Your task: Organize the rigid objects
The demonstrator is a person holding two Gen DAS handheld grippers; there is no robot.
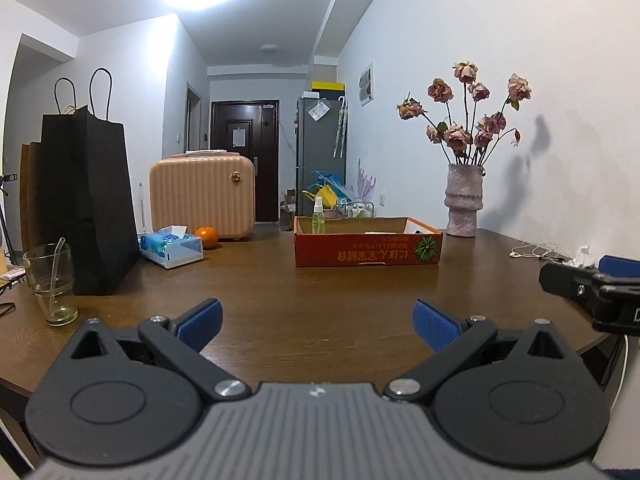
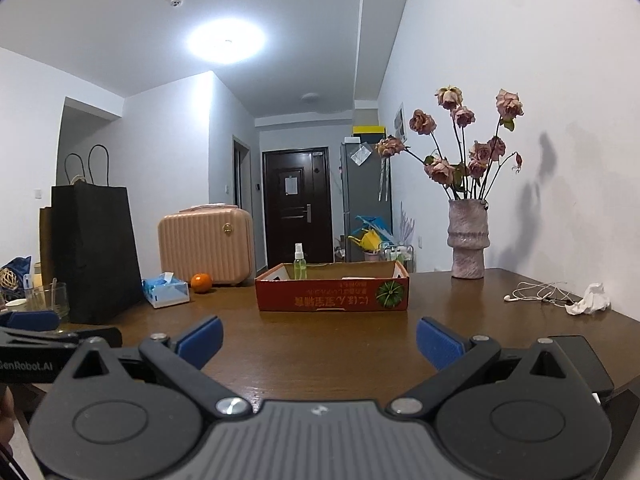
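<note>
Left wrist view shows my left claw (image 1: 316, 322) spread wide and holding nothing, low over the near edge of the table (image 1: 320, 292); my right claw (image 2: 319, 340) is equally wide and bare beside it.

Going left to right, I count one drinking glass (image 1: 50, 282) with a straw in it, one black paper bag (image 1: 86, 200), one tissue box (image 1: 172, 246), one orange (image 1: 207, 237), one pink case (image 1: 202, 196), one shallow cardboard box (image 1: 368, 246), one vase of dried roses (image 1: 464, 200), one tangle of earphones (image 1: 534, 252) and one crumpled tissue (image 2: 592, 299). One spray bottle (image 1: 318, 216) stands upright in the box's left end; a pale flat item lies further right inside, too hidden to name.

This layout fits either loose things awaiting boxing or the sorting being finished. If I do grasp something rigid, I judge it best to come in level, centre it between the pads, and close gently, especially on the glass.
</note>
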